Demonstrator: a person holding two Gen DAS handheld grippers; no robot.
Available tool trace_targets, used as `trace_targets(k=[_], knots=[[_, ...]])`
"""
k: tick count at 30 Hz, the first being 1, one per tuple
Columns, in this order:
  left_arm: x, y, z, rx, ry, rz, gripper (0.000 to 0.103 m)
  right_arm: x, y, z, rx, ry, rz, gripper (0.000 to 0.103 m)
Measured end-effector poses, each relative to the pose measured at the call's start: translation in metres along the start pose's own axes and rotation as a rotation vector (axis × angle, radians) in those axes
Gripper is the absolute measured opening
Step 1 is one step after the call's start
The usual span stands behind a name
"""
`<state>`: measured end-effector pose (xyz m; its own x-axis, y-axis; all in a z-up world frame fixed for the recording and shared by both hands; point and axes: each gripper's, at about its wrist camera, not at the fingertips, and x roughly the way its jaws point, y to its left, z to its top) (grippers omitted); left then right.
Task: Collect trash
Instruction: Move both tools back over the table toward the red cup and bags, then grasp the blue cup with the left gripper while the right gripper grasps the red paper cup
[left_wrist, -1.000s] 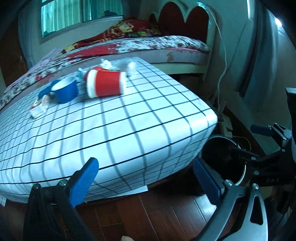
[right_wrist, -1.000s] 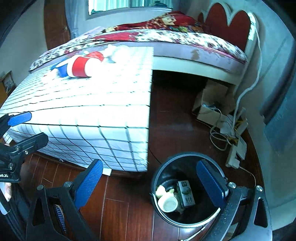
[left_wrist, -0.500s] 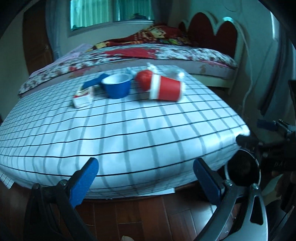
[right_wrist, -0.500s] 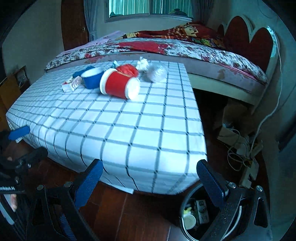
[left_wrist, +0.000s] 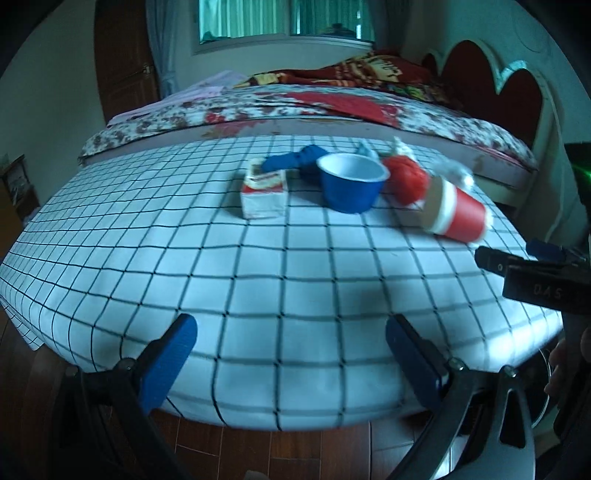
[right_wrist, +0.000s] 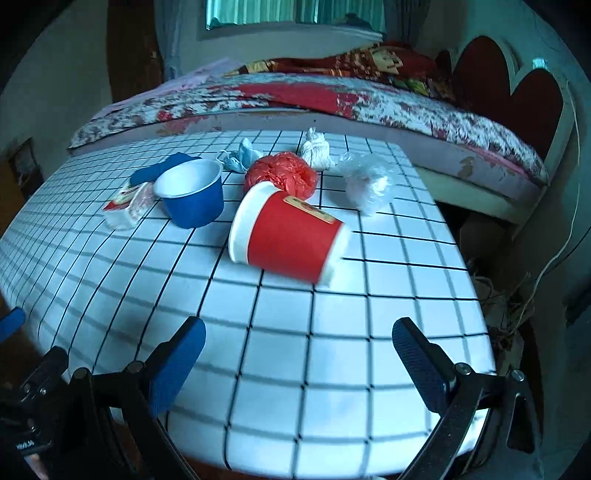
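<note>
Presently, both grippers hover at the near edge of the checked worktop, each with jaws spread wide and holding nothing: the left gripper and the right gripper.

Items on the worktop, left to right in the right wrist view:
- a small red-and-white carton, lying flat, touching the blue cup's left side;
- a crumpled blue item behind the carton;
- a blue cup, upright, white inside;
- a pale blue crumpled scrap behind it;
- a red crumpled bag, just behind the red cup;
- a red paper cup, on its side, nearest the right gripper, white rim facing left;
- a white knotted wad at the far edge;
- a clear plastic bag, crumpled, near the right edge.

Behind the worktop stands a bed with a floral cover.
</note>
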<state>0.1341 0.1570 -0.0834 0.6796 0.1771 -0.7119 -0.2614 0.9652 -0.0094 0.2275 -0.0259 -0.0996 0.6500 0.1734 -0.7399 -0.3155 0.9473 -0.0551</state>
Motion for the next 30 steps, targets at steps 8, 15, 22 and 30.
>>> trace_targets(k=[8,15,22,30], knots=[[0.028,0.008,0.020,-0.022,0.013,0.003,0.102,0.046,-0.003,0.026,0.151,0.043,-0.022,0.102],[0.042,-0.004,0.028,-0.003,0.021,-0.012,0.102,0.066,-0.005,0.041,0.195,0.044,0.009,0.102],[0.045,-0.017,0.028,0.018,0.027,-0.024,0.102,0.068,0.000,0.051,0.208,0.026,0.003,0.102],[0.048,-0.022,0.030,0.016,0.033,-0.030,0.102,0.060,-0.028,0.035,0.165,0.059,-0.011,0.102]])
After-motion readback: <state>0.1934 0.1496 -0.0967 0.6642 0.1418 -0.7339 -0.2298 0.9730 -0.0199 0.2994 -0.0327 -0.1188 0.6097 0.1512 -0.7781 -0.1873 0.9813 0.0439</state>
